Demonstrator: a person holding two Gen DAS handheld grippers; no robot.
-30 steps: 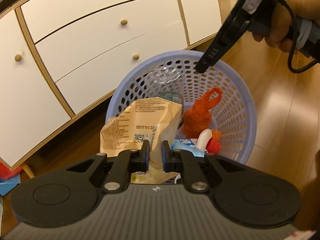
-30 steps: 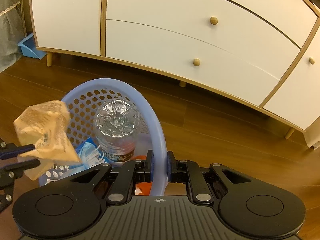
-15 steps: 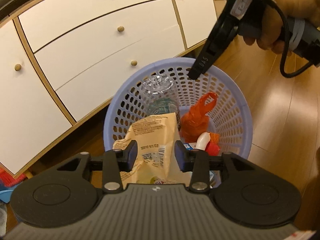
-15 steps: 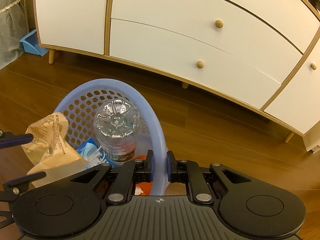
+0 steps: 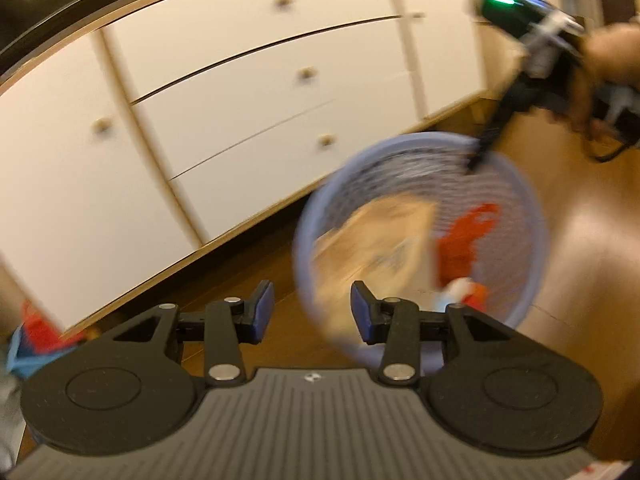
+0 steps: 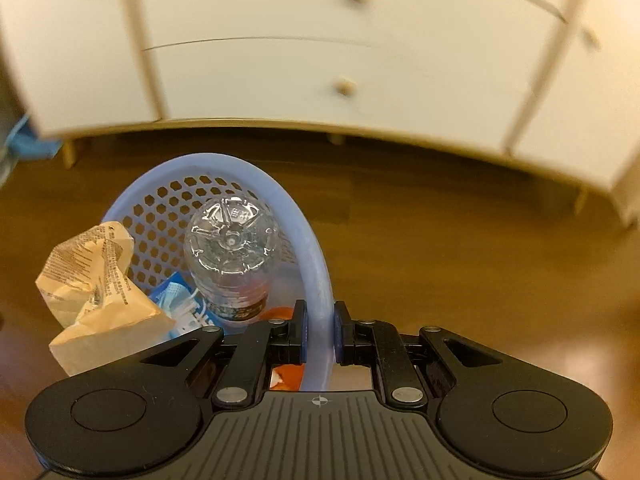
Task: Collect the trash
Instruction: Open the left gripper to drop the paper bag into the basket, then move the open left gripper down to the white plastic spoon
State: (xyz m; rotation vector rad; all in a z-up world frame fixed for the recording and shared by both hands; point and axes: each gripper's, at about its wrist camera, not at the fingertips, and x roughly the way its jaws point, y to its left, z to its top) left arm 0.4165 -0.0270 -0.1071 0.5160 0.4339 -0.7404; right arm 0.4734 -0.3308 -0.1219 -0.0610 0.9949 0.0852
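A lilac plastic basket [image 5: 536, 216] [image 6: 280, 184] holds the trash. A crumpled tan paper bag [image 5: 376, 240] [image 6: 96, 292] lies in it at the left side, beside a clear plastic bottle [image 6: 232, 256], a blue-white wrapper [image 6: 180, 300] and red-orange scraps [image 5: 464, 240]. My left gripper [image 5: 312, 316] is open and empty, drawn back to the left of the basket. My right gripper [image 6: 320, 332] is shut on the basket's rim; from the left wrist view its black finger [image 5: 488, 140] reaches the far rim, held by a hand [image 5: 608, 68].
A white chest of drawers [image 5: 240, 92] [image 6: 320, 48] with round wooden knobs stands on short legs behind the basket. Brown wooden floor [image 6: 440, 260] surrounds it. Blue and red items [image 5: 32, 344] lie at the left near the cabinet's foot.
My left gripper opened and let go of the tan paper bag, which dropped into the basket, then pulled away to the left. The right gripper kept its hold on the rim while the view shifted.
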